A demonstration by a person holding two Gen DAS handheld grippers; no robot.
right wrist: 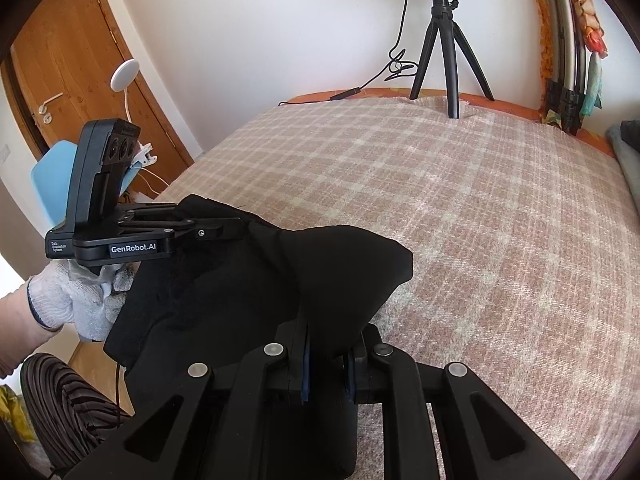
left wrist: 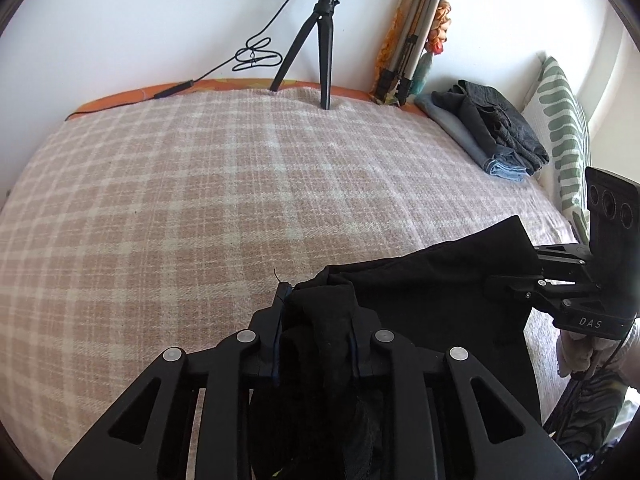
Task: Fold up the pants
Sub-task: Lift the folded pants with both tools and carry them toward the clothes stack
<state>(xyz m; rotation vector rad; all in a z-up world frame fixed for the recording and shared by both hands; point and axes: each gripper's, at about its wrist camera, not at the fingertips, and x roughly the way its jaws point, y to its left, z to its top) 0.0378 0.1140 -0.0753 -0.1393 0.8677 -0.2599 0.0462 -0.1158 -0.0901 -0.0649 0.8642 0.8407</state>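
Pants (left wrist: 432, 292), black, clamped in left gripper (left wrist: 316, 320) ("GenRobot.AI" label) and right gripper (right wrist: 326, 356) ("DAS").

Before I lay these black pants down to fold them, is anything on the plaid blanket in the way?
Nothing visible: the plaid blanket ahead of the black pants is bare; folded clothes and black tripod sit at its far edge.

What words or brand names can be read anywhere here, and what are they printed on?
"GenRobot.AI": white label on the side of the left gripper, seen from the right wrist camera.
"Data Acquisition System": small white print on the same gripper's body, only just legible.
"DAS": pale letters on the body of the right gripper, seen from the left wrist camera.
No readable text on the black pants or plaid blanket.
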